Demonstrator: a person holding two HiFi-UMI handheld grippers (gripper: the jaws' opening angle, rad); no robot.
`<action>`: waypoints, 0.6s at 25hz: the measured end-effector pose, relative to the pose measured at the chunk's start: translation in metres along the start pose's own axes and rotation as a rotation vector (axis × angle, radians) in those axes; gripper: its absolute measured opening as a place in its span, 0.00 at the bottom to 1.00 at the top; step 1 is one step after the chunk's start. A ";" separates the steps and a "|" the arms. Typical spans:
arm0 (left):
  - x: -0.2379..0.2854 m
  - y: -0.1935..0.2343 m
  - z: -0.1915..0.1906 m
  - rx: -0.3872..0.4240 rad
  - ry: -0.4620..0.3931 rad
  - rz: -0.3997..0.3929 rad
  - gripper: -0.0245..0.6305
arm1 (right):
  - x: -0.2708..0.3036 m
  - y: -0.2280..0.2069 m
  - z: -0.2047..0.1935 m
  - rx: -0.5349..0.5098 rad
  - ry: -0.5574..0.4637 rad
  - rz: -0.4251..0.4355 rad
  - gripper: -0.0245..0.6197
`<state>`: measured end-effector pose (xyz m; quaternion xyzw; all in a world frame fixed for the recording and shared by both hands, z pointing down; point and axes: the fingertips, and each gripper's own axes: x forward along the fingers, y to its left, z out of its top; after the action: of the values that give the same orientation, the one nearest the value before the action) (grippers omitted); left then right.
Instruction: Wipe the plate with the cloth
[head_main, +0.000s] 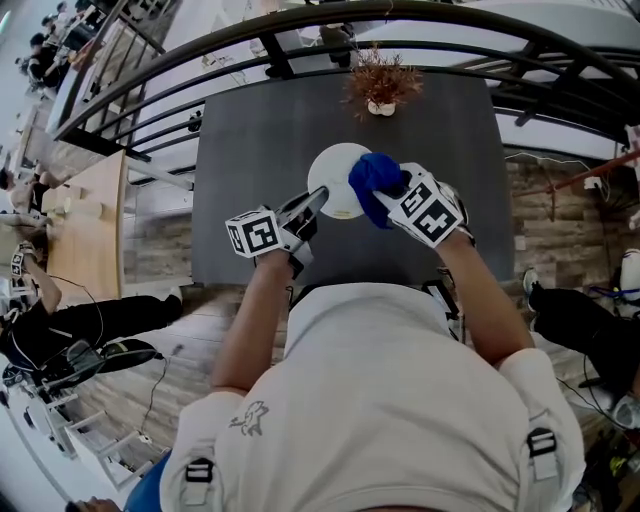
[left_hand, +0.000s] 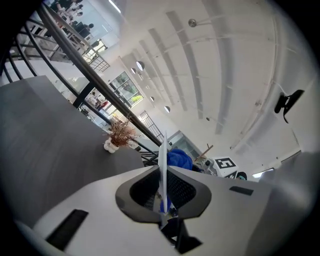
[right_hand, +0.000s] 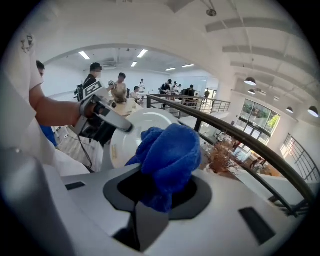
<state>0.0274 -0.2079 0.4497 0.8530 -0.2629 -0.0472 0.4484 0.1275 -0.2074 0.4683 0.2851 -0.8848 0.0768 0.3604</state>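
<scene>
A white plate (head_main: 335, 178) is held up above the dark table, and my left gripper (head_main: 312, 204) is shut on its near-left rim. In the left gripper view the plate (left_hand: 162, 165) shows edge-on between the jaws. My right gripper (head_main: 392, 194) is shut on a bunched blue cloth (head_main: 374, 183), which lies against the plate's right side. In the right gripper view the cloth (right_hand: 167, 157) fills the jaws, with the plate (right_hand: 129, 135) just behind it and the left gripper (right_hand: 107, 117) clamped on its left rim.
A small white pot of dried brown plants (head_main: 381, 88) stands at the far edge of the dark table (head_main: 260, 150). A curved black railing (head_main: 300, 30) runs behind the table. Seated people and cables fill the floor at left and right.
</scene>
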 end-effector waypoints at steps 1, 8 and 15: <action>0.001 -0.002 -0.005 -0.010 0.010 -0.006 0.09 | -0.004 -0.011 0.003 0.010 -0.006 -0.029 0.23; 0.018 -0.017 -0.018 0.000 0.056 -0.043 0.09 | -0.010 -0.017 0.050 -0.065 -0.081 -0.098 0.23; 0.007 -0.014 -0.002 0.031 -0.003 -0.011 0.07 | 0.006 0.049 0.061 -0.106 -0.112 0.036 0.23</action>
<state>0.0396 -0.2029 0.4412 0.8612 -0.2596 -0.0469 0.4345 0.0608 -0.1906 0.4314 0.2535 -0.9115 0.0201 0.3233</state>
